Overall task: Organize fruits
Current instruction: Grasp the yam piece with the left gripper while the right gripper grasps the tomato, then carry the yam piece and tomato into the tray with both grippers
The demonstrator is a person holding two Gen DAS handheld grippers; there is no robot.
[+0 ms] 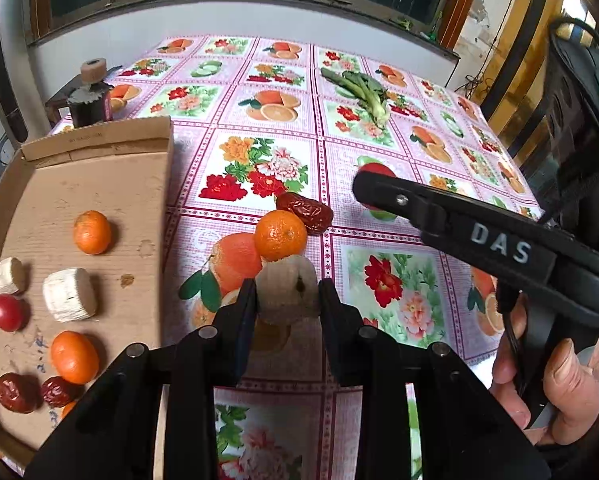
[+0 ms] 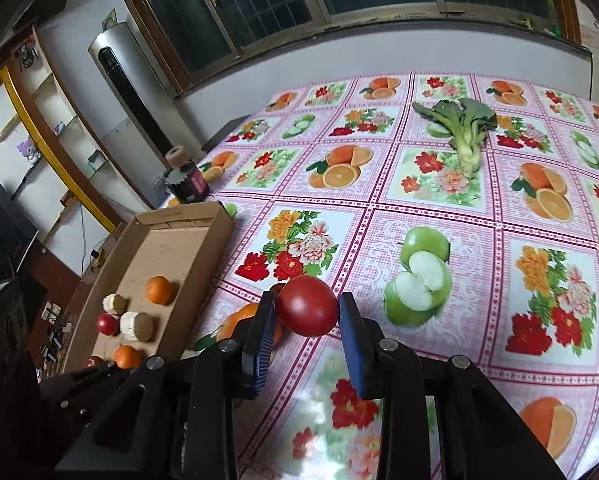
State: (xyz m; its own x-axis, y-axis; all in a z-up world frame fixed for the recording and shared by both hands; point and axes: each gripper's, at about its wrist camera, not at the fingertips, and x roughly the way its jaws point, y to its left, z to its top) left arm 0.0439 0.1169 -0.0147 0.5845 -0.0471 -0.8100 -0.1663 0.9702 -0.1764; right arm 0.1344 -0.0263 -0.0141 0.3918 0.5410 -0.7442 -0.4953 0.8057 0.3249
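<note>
**Both grippers loaded; tray off at 9 o'clock**

Left wrist: left gripper (image 1: 287, 292) clamped on pale round fruit (image 1: 286, 289). Cardboard tray (image 1: 99, 184) at 9 o'clock, holding tangerines, dates, pale rounds, one red fruit.

Right wrist: right gripper (image 2: 307, 312) closed around red tomato (image 2: 308, 306). Tray at 9 o'clock, farther off; left gripper nearer.

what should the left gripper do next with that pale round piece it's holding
Probably carry it left over the cardboard tray wall and set it by the matching pale pieces; the left gripper already grips the pale piece, just outside the tray.
</note>
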